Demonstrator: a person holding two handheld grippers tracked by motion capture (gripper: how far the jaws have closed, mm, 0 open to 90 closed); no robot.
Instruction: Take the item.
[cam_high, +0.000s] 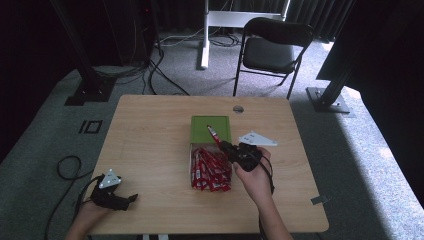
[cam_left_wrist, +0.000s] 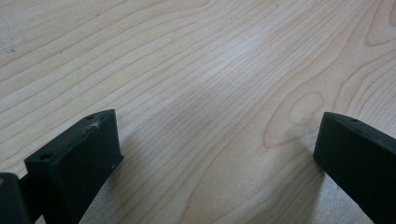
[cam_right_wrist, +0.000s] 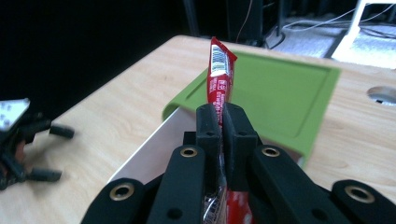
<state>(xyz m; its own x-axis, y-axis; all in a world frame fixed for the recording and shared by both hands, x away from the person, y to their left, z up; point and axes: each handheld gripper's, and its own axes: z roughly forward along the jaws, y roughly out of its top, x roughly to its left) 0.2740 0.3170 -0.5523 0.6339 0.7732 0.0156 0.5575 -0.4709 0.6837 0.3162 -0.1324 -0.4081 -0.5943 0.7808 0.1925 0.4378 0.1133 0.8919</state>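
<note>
Red snack sachet (cam_right_wrist: 219, 74) with a barcode on its wrapper, pinched upright between our right gripper's (cam_right_wrist: 223, 122) black jaws, which are clamped tight on it. From the high view we see that right gripper (cam_high: 223, 145) over the middle of the light wooden table (cam_high: 150, 140), holding the sachet (cam_high: 213, 133) tilted above the flat green lid (cam_high: 210, 125). Just near of the lid sits a white box (cam_high: 192, 150) heaped with more red sachets (cam_high: 210, 170). Over at the near left corner, our left gripper (cam_high: 131, 198) sits low on the tabletop, well apart from the box. Its own view shows both jaws spread wide, bare wood grain (cam_left_wrist: 210, 84) between them, nothing held. Beyond the far edge stands a black folding chair (cam_high: 272, 47).
</note>
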